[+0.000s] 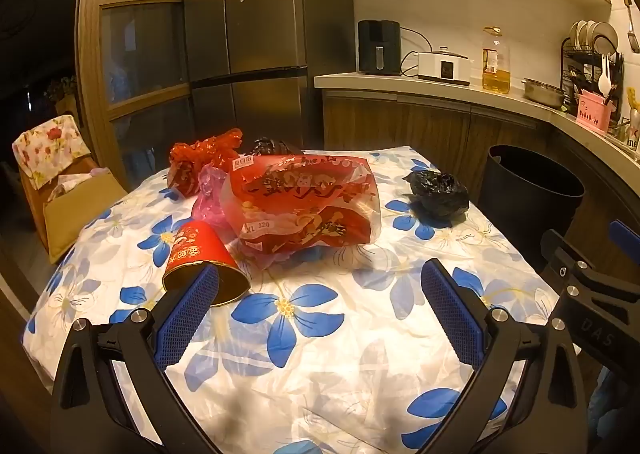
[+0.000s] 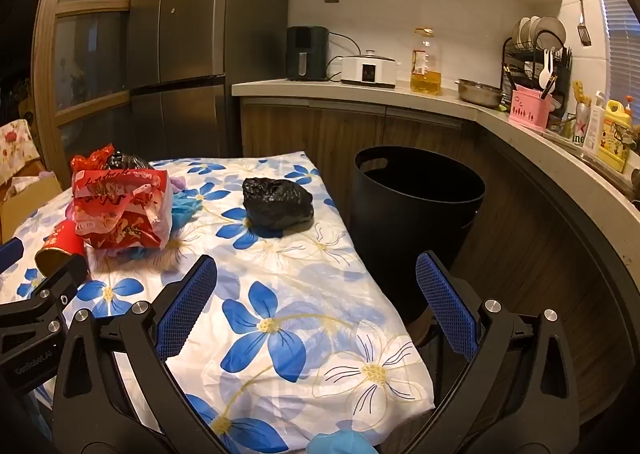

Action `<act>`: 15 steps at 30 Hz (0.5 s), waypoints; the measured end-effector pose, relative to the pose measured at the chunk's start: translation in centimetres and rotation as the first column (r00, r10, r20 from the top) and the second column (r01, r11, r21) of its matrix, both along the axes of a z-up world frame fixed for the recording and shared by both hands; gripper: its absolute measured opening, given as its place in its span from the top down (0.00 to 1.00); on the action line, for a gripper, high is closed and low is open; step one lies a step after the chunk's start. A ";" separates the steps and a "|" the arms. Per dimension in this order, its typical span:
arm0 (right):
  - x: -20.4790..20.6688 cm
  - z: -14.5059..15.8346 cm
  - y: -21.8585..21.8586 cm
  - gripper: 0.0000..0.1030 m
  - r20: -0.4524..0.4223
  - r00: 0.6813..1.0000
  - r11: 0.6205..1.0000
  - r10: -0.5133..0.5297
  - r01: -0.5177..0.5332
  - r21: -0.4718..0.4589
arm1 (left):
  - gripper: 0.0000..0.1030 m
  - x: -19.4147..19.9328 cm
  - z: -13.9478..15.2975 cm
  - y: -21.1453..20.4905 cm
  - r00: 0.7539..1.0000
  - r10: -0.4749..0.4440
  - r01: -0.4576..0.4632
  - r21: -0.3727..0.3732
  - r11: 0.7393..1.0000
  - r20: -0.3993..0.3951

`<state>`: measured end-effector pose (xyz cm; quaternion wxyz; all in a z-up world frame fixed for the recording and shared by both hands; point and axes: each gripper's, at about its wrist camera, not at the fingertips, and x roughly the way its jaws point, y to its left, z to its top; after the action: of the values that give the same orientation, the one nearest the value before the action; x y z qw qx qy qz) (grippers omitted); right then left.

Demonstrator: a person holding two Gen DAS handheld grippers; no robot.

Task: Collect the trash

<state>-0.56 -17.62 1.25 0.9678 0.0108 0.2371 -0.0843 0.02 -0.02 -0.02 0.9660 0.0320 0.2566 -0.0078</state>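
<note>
On the flowered tablecloth (image 1: 320, 334) lie a red paper cup (image 1: 200, 254) on its side, a large red printed plastic bag (image 1: 308, 201), crumpled red wrapping (image 1: 204, 157), a pink bag (image 1: 212, 189) and a crumpled black bag (image 1: 438, 195). My left gripper (image 1: 320, 282) hovers open over the near part of the table, its left pad just in front of the cup's rim. Open and holding nothing, my right gripper (image 2: 316, 274) hangs over the table's right edge, with the black bag (image 2: 278, 203) ahead of it. A black trash bin (image 2: 416, 209) stands on the floor right of the table.
A fridge (image 1: 248, 33) and wooden cabinet stand behind the table. The curved counter (image 2: 460, 101) carries an air fryer, a cooker, an oil bottle, a metal bowl and a dish rack. A chair (image 1: 60, 181) with a floral cover sits at the left.
</note>
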 end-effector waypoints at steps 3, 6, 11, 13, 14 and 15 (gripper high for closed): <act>0.0 0.0 0.0 0.05 0.001 1.000 1.000 -0.001 0.001 -0.003 | 0.05 0.0 0.0 0.0 1.000 0.000 0.000 -0.006 1.000 -0.001; 0.0 0.1 0.0 0.05 0.001 1.000 1.000 -0.003 0.003 -0.003 | 0.05 0.0 0.0 0.0 1.000 -0.002 0.002 -0.010 1.000 -0.001; 0.0 0.0 0.0 0.05 0.001 1.000 1.000 -0.001 0.001 -0.003 | 0.05 0.3 -0.4 0.3 1.000 -0.004 0.004 -0.011 1.000 -0.001; 0.0 0.0 0.0 0.05 0.001 1.000 1.000 -0.001 0.001 -0.003 | 0.05 0.1 -0.3 0.5 1.000 -0.006 0.006 -0.016 1.000 -0.002; 0.0 0.0 0.0 0.05 0.001 1.000 1.000 -0.001 0.001 -0.003 | 0.05 0.1 -0.3 0.5 1.000 -0.007 0.007 -0.017 1.000 -0.002; 0.0 0.0 0.0 0.05 0.002 1.000 1.000 -0.001 0.001 -0.003 | 0.05 0.0 -0.3 0.5 1.000 -0.007 0.007 -0.018 1.000 -0.001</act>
<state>-0.58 -17.59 1.28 0.9679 0.0095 0.2362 -0.0852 0.06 0.45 -0.27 0.9661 0.0243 0.2568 -0.0135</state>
